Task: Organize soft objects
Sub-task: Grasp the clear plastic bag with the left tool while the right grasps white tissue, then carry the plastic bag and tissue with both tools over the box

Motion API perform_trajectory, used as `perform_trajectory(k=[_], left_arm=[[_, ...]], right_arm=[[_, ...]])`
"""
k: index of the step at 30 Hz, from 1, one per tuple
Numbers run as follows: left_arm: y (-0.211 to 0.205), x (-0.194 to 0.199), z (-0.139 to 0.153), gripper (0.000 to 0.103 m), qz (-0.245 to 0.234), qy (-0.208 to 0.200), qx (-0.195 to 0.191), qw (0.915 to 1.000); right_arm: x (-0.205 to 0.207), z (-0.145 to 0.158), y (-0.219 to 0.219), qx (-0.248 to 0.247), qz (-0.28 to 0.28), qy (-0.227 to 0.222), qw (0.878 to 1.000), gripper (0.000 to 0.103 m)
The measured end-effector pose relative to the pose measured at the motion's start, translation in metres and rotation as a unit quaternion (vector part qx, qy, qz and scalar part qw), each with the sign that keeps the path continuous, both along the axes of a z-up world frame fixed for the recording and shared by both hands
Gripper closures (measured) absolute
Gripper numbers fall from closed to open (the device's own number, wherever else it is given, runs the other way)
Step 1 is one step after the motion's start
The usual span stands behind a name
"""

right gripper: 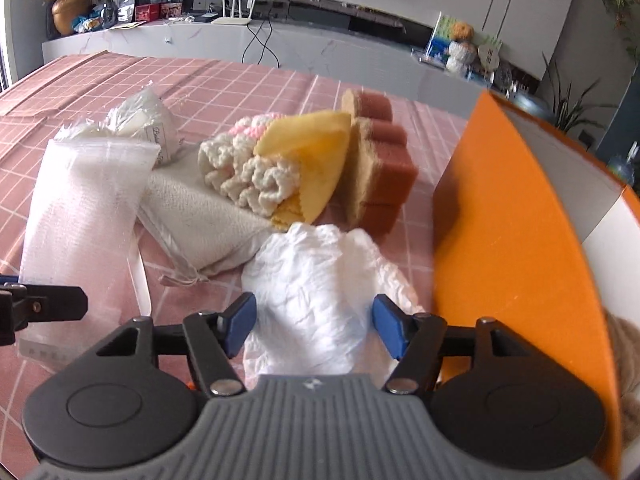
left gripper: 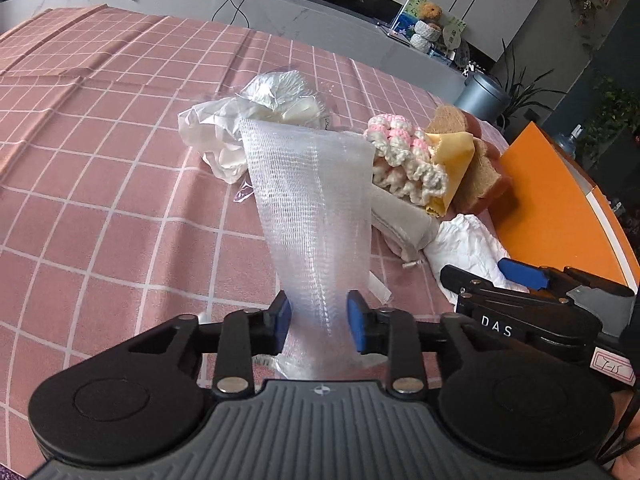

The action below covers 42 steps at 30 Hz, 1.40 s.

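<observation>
Standing by the pink checked tablecloth [left gripper: 100, 168], I count one white mesh sleeve [left gripper: 312, 208], one crumpled white tissue [right gripper: 320, 280], one grey cloth pouch [right gripper: 200, 220], one crocheted pink-and-white piece [right gripper: 248, 172] tucked in one yellow cloth [right gripper: 312, 152], two brown sponges [right gripper: 380, 160] and one bagged white bundle [left gripper: 280, 96], plus one orange box [right gripper: 520, 220] at three o'clock of the pile.

Left gripper [left gripper: 319, 320] has its blue pads apart, the mesh sleeve's near end lying between them with a gap on each side, not pinched. Right gripper [right gripper: 316, 328] also stands parted, straddling the tissue without pressing it.

Only the left view shows a second crumpled white wrapper [left gripper: 212, 136] at nine o'clock of the mesh, and the right gripper from the side. Only the right view shows the box's white inner wall and handwriting on the bundle's label [right gripper: 164, 136]
</observation>
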<state>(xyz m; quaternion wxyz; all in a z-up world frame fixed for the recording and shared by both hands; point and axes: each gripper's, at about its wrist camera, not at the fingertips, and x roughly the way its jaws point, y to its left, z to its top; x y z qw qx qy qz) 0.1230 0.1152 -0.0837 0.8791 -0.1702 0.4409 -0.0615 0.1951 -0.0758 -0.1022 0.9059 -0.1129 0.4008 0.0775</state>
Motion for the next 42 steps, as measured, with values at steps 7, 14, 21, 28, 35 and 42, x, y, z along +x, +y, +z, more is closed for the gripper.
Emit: perform_trajectory(k=[7,14,21,28,35,42], left_arm=[[-0.005,0.004,0.003,0.029,0.014,-0.022,0.02,0.9995],[-0.014,0.005,0.001,0.09,0.005,-0.029,0.041,0.9987],[-0.014,-0.001,0.018,0.1,0.006,-0.056,0.039,0.9976],[-0.017,-0.011,0.035,0.1,0.007,-0.078,0.041,0.9961],[-0.025,-0.025,0.063,0.101,-0.001,-0.112,0.04,0.9928],[-0.046,-0.033,0.086,0.101,-0.026,-0.141,0.042,0.9887]], right_arm=[[0.004,0.002,-0.006,0.017,-0.003,0.011,1.0,0.064],[-0.004,0.006,-0.005,0.004,-0.004,-0.014,1.0,0.088],[-0.022,0.025,-0.01,0.028,-0.001,-0.052,0.998,0.09],[-0.034,0.056,-0.023,0.079,0.006,-0.083,0.993,0.09],[-0.048,0.09,-0.047,0.178,0.012,-0.091,0.98,0.09],[-0.075,0.116,-0.068,0.187,0.011,-0.126,0.974,0.09]])
